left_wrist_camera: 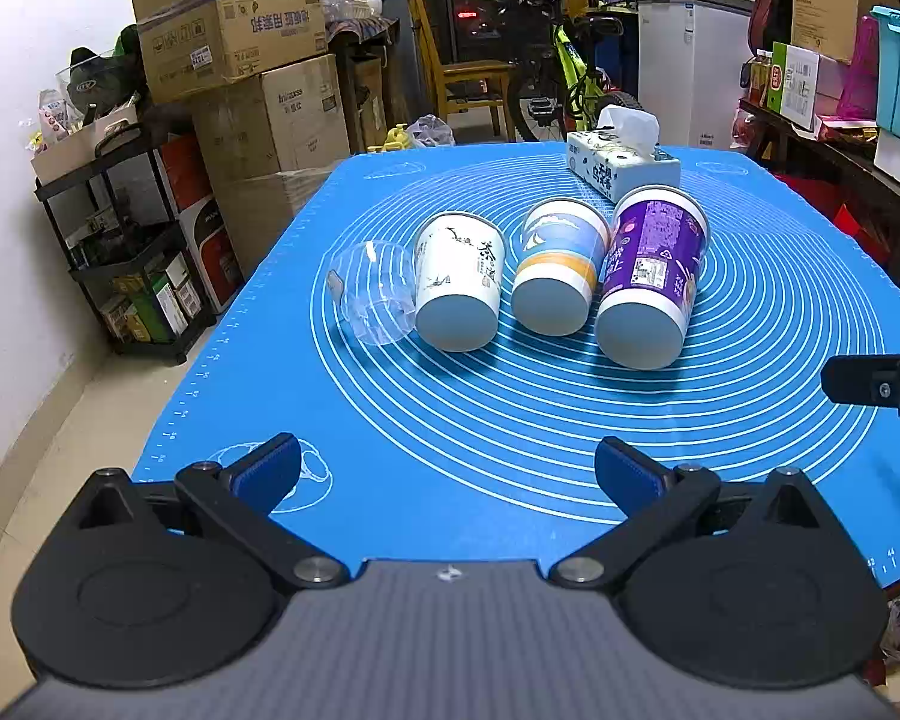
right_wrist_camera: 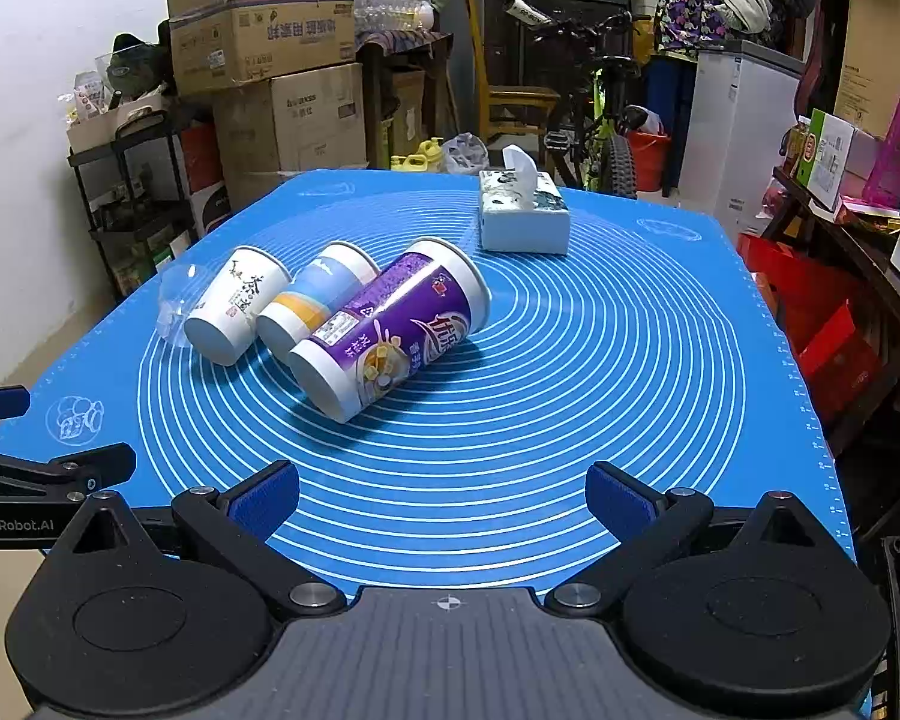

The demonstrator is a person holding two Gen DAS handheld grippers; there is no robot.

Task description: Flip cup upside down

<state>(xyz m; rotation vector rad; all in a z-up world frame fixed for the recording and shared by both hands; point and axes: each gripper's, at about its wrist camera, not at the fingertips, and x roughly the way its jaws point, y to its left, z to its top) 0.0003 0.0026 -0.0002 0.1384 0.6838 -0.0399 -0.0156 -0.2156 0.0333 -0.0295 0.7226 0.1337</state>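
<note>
- The left tool (left_wrist_camera: 447, 474) hovers low over the near edge of the table (left_wrist_camera: 450, 468), its blue pads spread wide with nothing between them.
- The right tool (right_wrist_camera: 444, 495) is likewise wide open and empty.
- Ahead of both tools, four cups lie on their sides in a touching row, bases toward the tools: a clear cup (left_wrist_camera: 372, 291), a white cup (left_wrist_camera: 459, 282), a blue-banded cup (left_wrist_camera: 561, 267) and a purple cup (left_wrist_camera: 654, 276).
- A tissue box (left_wrist_camera: 621, 165) sits just beyond the purple cup.
</note>
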